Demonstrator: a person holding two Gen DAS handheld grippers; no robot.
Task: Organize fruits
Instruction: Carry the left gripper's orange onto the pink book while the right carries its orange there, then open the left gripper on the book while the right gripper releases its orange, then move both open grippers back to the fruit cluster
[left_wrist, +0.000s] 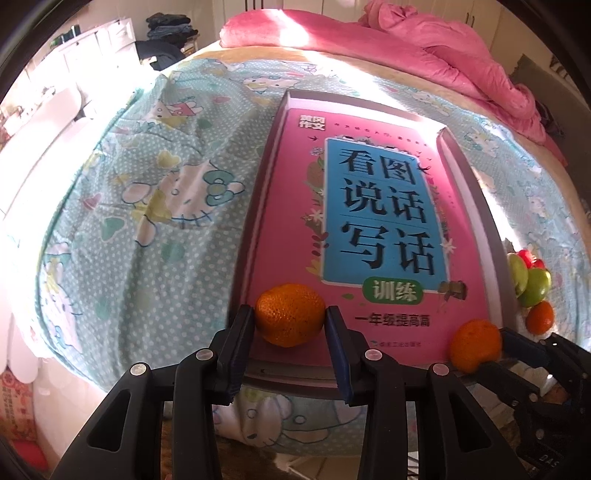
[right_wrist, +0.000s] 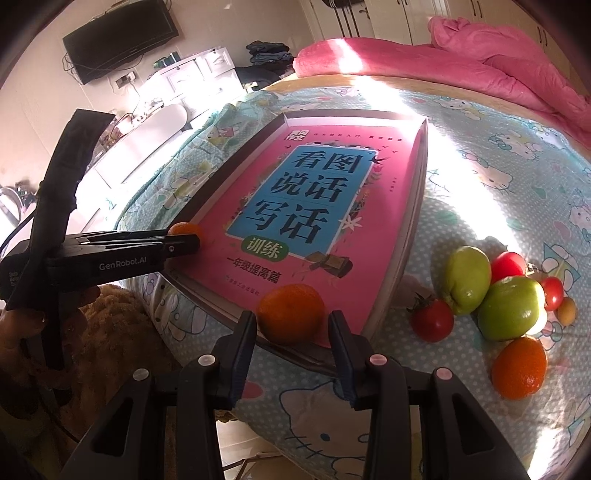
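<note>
Pink book (left_wrist: 369, 221) reads 看图说话写话, 训练; left tongs (right_wrist: 184, 242) apparently "GenRobot.AI".

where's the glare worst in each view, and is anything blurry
Left wrist view: sunlight blows out the bedsheet at far left and along the tray rim's right side. Right wrist view: the sheet right of the tray is washed out. Fisheye bending in both; the oranges stay fairly sharp.

From my left wrist, the tray's right wall (left_wrist: 491, 236) hides most of the fruit pile (left_wrist: 532, 284); perhaps two green fruits show. My right gripper (left_wrist: 496, 349) is cut by the picture's edge. The book's (right_wrist: 306, 221) small print blurs.
</note>
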